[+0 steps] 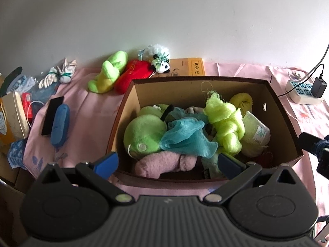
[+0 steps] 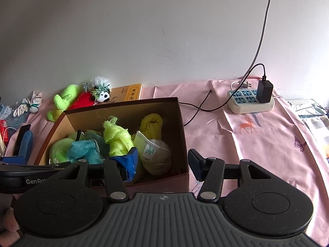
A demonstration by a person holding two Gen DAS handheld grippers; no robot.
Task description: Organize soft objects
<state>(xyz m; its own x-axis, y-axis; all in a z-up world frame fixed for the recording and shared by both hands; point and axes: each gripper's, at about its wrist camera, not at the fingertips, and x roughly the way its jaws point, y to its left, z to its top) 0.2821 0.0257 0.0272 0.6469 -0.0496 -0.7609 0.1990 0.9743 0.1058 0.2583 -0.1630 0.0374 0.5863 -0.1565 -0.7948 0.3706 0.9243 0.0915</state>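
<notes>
Pink plush (image 1: 164,162) in box (image 1: 283,111), between open left tool (image 1: 167,161) tips.

Left gripper (image 1: 167,162): black body is showing a ribbed dark-grey centre plate at 6 o'clock, flanked by two round black discs, with angled black link arms pinned by silver rivets and ending in blue fingertips (image 1: 107,162). Right gripper (image 2: 162,162): same build, one fingertip wearing a bright blue pad (image 2: 130,161) at 9 o'clock, the other looking dark navy. White lettering "GenRo…" is showing at 8 o'clock on a black housing, cut off.
</notes>
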